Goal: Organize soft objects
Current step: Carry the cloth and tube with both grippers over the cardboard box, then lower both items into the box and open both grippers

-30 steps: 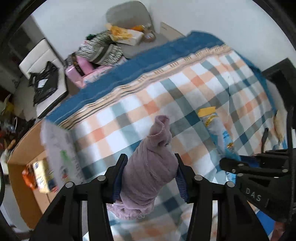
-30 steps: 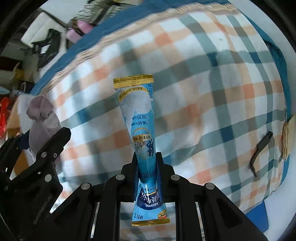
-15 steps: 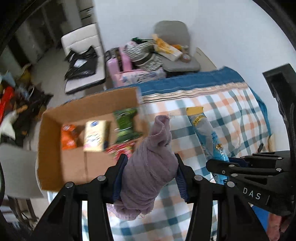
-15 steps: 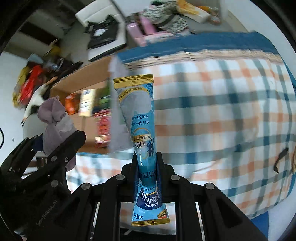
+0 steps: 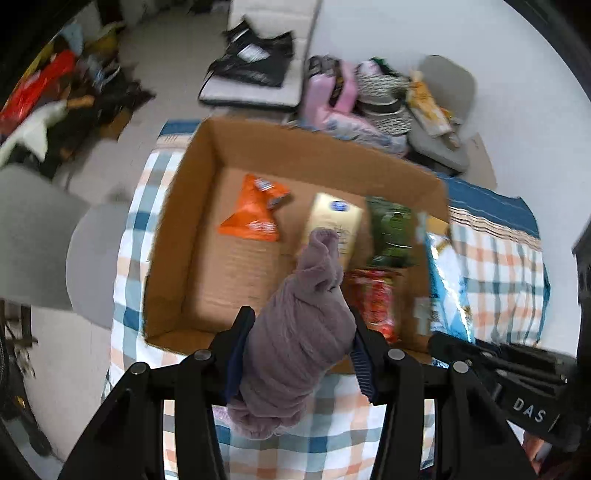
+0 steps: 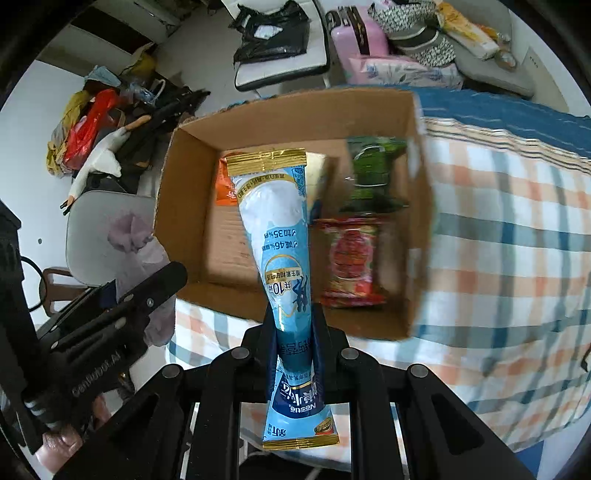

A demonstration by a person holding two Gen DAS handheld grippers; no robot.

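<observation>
My left gripper (image 5: 297,349) is shut on a rolled purple cloth (image 5: 301,328) and holds it over the near edge of an open cardboard box (image 5: 207,155). My right gripper (image 6: 295,325) is shut on a blue Nestle packet (image 6: 277,236), upright above the same box (image 6: 417,229). The box sits on a plaid blanket (image 6: 509,240) and holds an orange packet (image 5: 255,218), a cream packet (image 5: 334,218), a green packet (image 6: 373,177) and a red packet (image 6: 351,258). The blue packet also shows in the left wrist view (image 5: 448,291), and the purple cloth in the right wrist view (image 6: 136,236).
A grey chair (image 6: 99,236) stands left of the bed. Beyond the box are a white chair with a black bag (image 5: 255,66), a pink case (image 6: 358,33), striped fabric and a grey cushion (image 5: 443,147). Clutter lies on the floor at far left (image 6: 92,125).
Both grippers have swung left with their loads, from over the open blanket to over the cardboard box, which now fills the middle of both views. Both grips are unchanged.
</observation>
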